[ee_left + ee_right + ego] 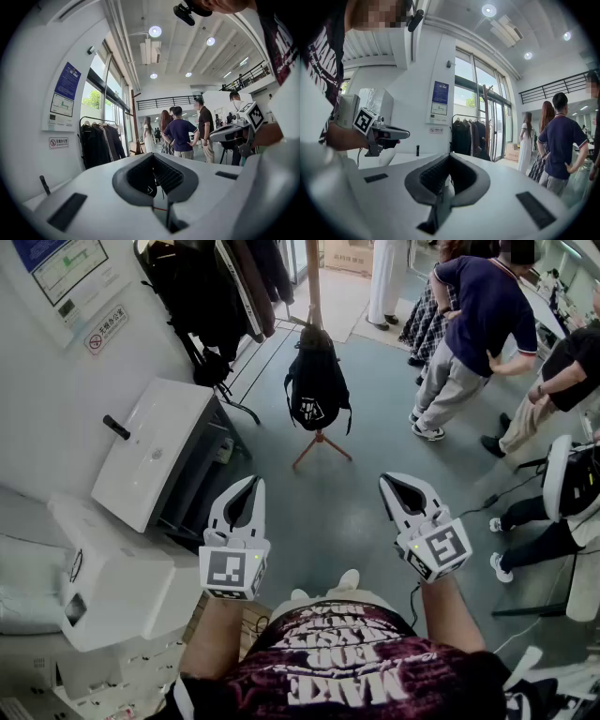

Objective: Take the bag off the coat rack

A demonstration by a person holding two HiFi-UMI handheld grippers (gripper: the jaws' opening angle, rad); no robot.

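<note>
In the head view a black backpack with a white logo hangs on a wooden coat rack that stands on tripod legs out on the floor ahead. Both grippers are held level at waist height, well short of the bag. My left gripper has its jaws together with nothing between them. My right gripper is likewise shut and empty. The left gripper fills the lower half of its own view, with the rack's pole beyond it. The right gripper faces the same pole.
A white machine and a white box stand along the wall at the left. A clothes rail with dark coats is behind them. Several people stand at the right; a seated person's legs reach in near my right gripper.
</note>
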